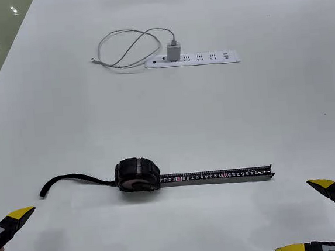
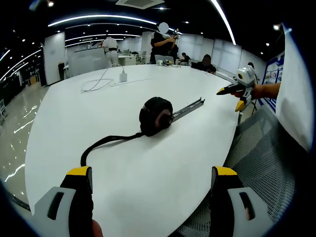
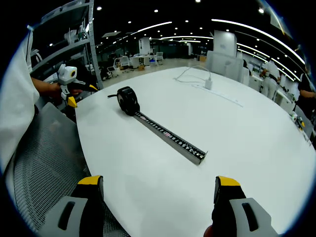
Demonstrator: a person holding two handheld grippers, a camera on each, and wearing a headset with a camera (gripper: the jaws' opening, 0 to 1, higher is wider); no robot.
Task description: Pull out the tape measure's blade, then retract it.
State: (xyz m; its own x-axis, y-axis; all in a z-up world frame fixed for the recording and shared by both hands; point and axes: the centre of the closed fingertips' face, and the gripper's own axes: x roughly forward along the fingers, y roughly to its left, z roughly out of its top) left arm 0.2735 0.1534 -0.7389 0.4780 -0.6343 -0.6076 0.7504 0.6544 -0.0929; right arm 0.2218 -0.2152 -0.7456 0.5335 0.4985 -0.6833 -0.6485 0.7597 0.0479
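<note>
**Q:** What is the status of the grippers?

**A:** The left gripper [image 1: 51,241] is on the near side of the tape measure's [image 2: 157,116] case [image 1: 137,174], off to the case's left. Its jaws are spread wide and hold nothing. The right gripper [image 1: 303,216] is also nearer than the case, off to the case's right, just past the blade's free end. Its jaws are likewise spread wide and hold nothing. Neither gripper touches the tape measure.

**Q:** What lies between the grippers and the case?

**A:** Bare white table [image 1: 167,119] surface lies between them on both sides.

**Q:** Where is the tape measure, and how is it oriented?

**A:** The black case lies on the table. The blade [image 1: 216,176] is drawn out and lies flat on the surface. Its long axis runs from the case straight to the person's right and finishes at the end hook [image 1: 270,171]. A black wrist strap [image 1: 72,180] trails from the opposite side of the case, to the left, with its loop end lying on the table.

**Q:** What is farther out?

**A:** Well beyond the case, on the far side, a white power strip [image 1: 203,58] lies on the table. A charger [image 1: 174,50] is plugged into it, and the charger's grey cable [image 1: 126,47] is looped to the left. In the left gripper view, people [image 2: 163,44] are visible past the table's far edge.
</note>
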